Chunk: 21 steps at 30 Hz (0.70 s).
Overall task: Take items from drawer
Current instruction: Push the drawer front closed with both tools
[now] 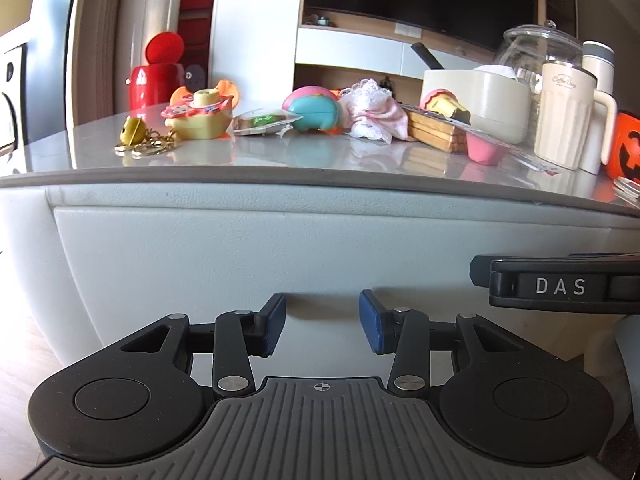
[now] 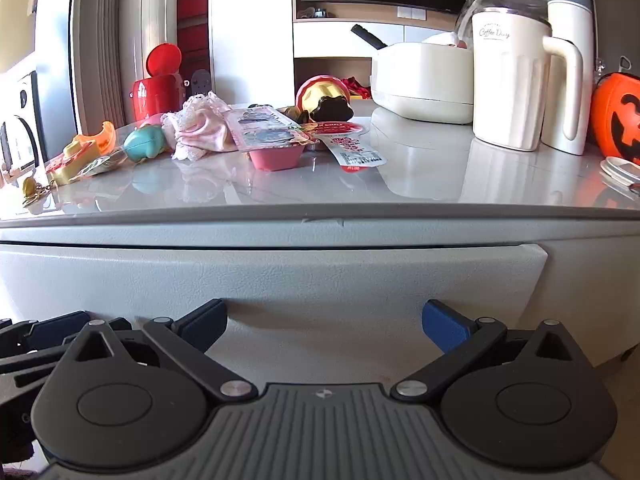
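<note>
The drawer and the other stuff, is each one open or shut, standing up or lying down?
drawer: shut
left gripper: open, empty
right gripper: open wide, empty
red bin: lid flipped up
glass jar: lid on
cream mug: upright
pink cup: upright, sealed with film
pumpkin bucket: upright
</note>
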Each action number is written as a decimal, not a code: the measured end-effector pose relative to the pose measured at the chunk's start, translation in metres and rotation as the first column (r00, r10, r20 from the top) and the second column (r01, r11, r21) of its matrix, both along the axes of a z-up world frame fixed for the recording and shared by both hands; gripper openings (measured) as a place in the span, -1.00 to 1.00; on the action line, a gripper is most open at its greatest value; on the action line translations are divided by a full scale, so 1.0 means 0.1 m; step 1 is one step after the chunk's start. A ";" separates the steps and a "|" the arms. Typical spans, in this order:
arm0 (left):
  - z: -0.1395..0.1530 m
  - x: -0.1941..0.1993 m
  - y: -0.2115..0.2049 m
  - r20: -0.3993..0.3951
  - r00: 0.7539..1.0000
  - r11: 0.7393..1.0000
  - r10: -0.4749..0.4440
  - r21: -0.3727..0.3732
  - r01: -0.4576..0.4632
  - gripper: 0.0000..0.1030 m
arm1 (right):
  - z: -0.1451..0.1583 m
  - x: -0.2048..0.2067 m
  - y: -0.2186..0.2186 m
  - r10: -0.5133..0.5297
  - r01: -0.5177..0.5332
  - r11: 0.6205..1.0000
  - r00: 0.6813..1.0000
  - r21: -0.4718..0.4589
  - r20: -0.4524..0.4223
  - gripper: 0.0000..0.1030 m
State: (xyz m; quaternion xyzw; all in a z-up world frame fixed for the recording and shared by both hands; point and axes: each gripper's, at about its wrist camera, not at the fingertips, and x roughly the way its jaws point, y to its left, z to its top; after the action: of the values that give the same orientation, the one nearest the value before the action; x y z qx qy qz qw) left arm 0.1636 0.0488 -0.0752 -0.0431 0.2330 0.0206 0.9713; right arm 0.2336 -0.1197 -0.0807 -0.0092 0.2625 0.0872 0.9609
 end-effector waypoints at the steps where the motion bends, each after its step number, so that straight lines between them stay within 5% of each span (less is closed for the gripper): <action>1: -0.02 -0.01 0.00 0.014 1.000 1.000 -0.004 -0.015 0.004 0.06 | 0.01 0.00 0.00 -0.004 0.004 1.000 1.000 0.003 -0.002 1.00; 2: -0.04 -0.02 -0.01 0.029 0.999 1.000 -0.017 -0.021 0.018 0.14 | 0.00 0.00 0.00 -0.004 0.004 1.000 1.000 0.006 0.001 1.00; 6: -0.09 0.07 -0.08 0.040 0.992 0.992 -0.117 -0.033 0.118 0.99 | -0.02 -0.02 0.01 -0.004 0.004 1.000 1.000 0.006 0.019 1.00; 12: -0.10 0.09 -0.16 0.025 0.996 0.997 -0.083 -0.002 0.083 1.00 | 0.01 0.01 0.02 -0.005 0.005 1.000 1.000 0.006 0.000 1.00; 15: -0.11 0.01 -0.02 0.013 0.999 0.999 0.034 0.015 -0.034 1.00 | 0.01 0.01 0.02 -0.005 0.005 1.000 1.000 0.007 0.006 1.00; 21: -0.04 -0.05 0.43 0.053 0.973 0.972 0.224 -0.084 -0.220 1.00 | -0.02 -0.01 0.02 -0.005 0.005 1.000 1.000 0.009 0.016 1.00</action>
State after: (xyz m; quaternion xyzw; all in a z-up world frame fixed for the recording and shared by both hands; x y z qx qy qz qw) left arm 0.1582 0.0915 -0.0793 -0.1071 0.1971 0.1187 0.9673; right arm 0.2323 -0.1173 -0.0830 -0.0049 0.2544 0.0858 0.9633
